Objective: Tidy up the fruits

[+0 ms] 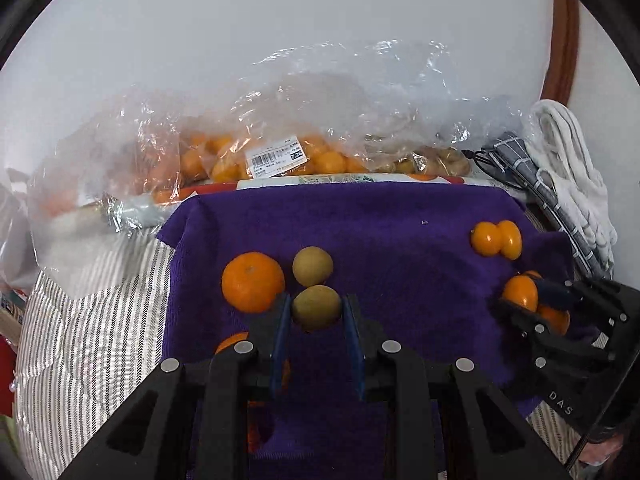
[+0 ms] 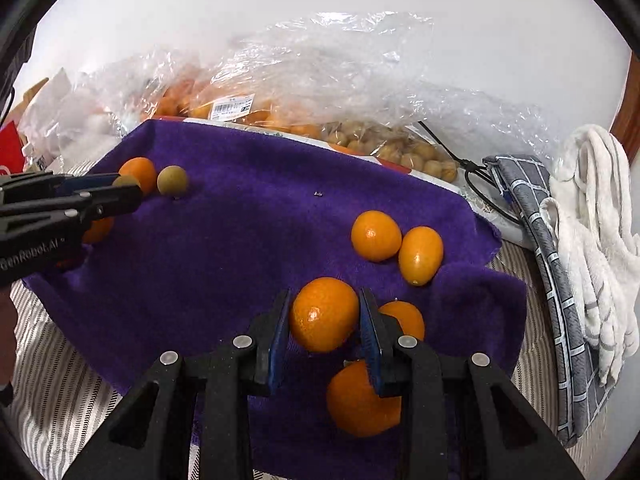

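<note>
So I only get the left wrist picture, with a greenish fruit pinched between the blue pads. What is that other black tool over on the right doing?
Observer: The right tool is shut on an orange, with a blue pad pressed against each side of it.
Visitor: Is it alone there?
Observer: No, a bigger orange lies on the purple towel just beneath that tool.
Visitor: Any others close by?
Observer: One more, a half-hidden orange, sits on the towel just behind the tool's right-hand pad.
</note>
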`<state>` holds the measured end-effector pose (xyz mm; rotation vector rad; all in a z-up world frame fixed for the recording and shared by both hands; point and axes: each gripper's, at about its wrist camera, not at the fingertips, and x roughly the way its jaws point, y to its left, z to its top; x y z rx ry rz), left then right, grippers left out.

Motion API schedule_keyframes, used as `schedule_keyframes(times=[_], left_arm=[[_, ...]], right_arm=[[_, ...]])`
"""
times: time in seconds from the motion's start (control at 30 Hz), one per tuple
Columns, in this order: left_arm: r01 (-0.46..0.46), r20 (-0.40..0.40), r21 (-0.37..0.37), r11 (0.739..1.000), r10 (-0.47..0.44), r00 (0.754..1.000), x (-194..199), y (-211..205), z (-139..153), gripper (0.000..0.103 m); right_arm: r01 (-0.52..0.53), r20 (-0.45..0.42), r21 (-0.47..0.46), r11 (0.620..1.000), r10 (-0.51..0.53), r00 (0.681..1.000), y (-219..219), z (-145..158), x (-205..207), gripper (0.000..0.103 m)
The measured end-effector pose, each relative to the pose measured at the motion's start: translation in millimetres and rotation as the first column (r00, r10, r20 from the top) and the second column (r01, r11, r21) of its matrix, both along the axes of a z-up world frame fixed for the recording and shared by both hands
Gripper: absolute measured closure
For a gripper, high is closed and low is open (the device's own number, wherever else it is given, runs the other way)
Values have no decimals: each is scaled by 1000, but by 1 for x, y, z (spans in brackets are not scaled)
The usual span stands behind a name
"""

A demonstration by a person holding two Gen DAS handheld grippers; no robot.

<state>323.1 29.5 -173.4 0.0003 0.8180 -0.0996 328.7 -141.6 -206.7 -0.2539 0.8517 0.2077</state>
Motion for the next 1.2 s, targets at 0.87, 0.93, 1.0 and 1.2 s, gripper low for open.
schedule_keyframes(times=[0.87, 0.93, 1.0, 1.2], left_arm=[[-9, -41, -31, 999, 7, 999, 3, 2, -6, 78], [-12, -42, -23, 1000, 11, 999, 1, 1, -4, 78], [-12, -31, -19, 1000, 11, 999, -2, -1, 0, 78], [-24, 47, -28, 999, 25, 999, -20, -1, 32, 55]], right_arm=[[22, 21, 11, 1000, -22, 1000, -6, 4, -2, 50], [33, 18, 13, 999, -33, 999, -7, 6, -2, 49], [40, 19, 30, 999, -40, 999, -9, 9, -3, 49], [56, 56, 102, 993, -62, 997, -16, 38, -15, 44]])
